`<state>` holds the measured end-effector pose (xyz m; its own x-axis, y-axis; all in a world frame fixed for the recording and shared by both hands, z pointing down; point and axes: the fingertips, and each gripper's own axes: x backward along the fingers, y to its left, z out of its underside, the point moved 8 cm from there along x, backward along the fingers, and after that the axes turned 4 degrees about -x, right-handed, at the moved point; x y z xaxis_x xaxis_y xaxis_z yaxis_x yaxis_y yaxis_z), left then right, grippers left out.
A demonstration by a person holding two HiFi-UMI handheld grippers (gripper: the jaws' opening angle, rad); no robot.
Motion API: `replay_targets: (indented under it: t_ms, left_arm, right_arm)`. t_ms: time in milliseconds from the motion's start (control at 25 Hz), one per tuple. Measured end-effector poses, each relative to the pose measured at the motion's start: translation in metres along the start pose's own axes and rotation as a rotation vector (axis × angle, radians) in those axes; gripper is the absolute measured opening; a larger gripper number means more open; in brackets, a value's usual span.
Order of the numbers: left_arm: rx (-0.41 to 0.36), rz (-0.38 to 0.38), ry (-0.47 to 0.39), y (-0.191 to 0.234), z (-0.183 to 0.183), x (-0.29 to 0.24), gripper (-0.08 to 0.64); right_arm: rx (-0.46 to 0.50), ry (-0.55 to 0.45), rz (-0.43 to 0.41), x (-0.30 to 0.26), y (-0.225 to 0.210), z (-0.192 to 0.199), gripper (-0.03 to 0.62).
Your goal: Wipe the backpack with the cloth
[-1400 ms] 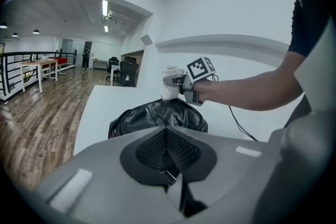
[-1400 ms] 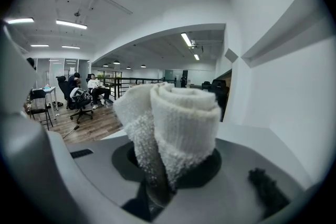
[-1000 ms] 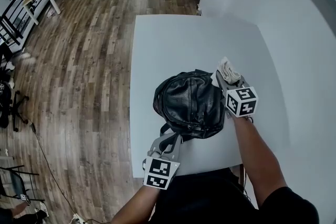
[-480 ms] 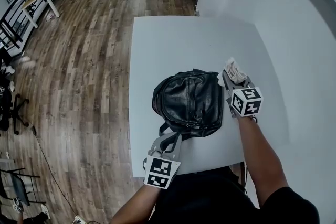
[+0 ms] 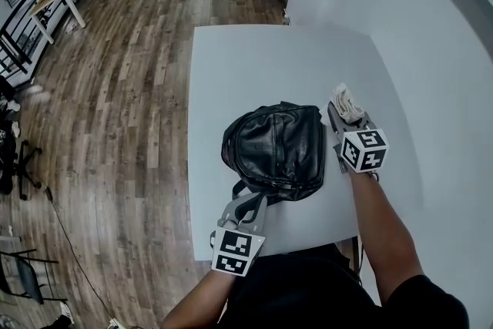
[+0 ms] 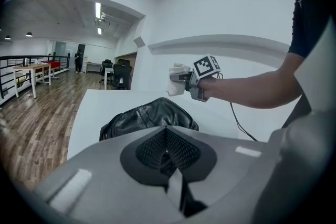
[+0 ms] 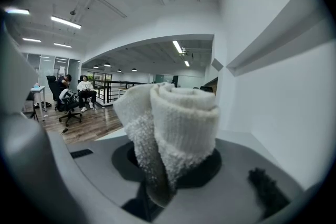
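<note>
Your right hand-held gripper [image 5: 344, 114] is clamped on the rolled white cloth [image 5: 347, 101], which sits raised just beside the right flank of the black backpack [image 5: 276, 150] without touching the leather. The backpack lies near the middle of the white table [image 5: 254, 65]. Your left hand-held gripper [image 5: 248, 204] has its jaws pressed together on what looks like the backpack's strap [image 5: 248, 190] at the near edge, steadying it. You look poised between strokes; next, lower the cloth onto the leather and sweep across.
</note>
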<state>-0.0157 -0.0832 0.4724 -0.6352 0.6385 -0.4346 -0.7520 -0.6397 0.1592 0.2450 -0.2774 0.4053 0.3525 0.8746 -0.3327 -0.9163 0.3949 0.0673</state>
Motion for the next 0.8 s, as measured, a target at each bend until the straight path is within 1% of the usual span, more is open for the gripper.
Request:
replay_targets:
  t_ms: [160, 360, 640, 800]
  left_arm:
    - [0.003, -0.006, 0.0, 0.002, 0.002, 0.001, 0.006]
    - [0.014, -0.024, 0.002, 0.006, 0.002, 0.007, 0.006]
    - [0.036, -0.057, 0.006, 0.013, 0.008, 0.018, 0.006]
    - [0.052, -0.081, 0.013, 0.018, 0.013, 0.024, 0.006]
  right_arm:
    - [-0.022, -0.036, -0.044, 0.001, 0.016, -0.006, 0.089]
    - [-0.008, -0.045, -0.125, -0.007, 0.051, -0.012, 0.089]
    - [0.003, 0.006, -0.249, -0.03, 0.111, 0.008, 0.089]
    - [0.005, 0.041, -0.31, -0.046, 0.138, 0.023, 0.089]
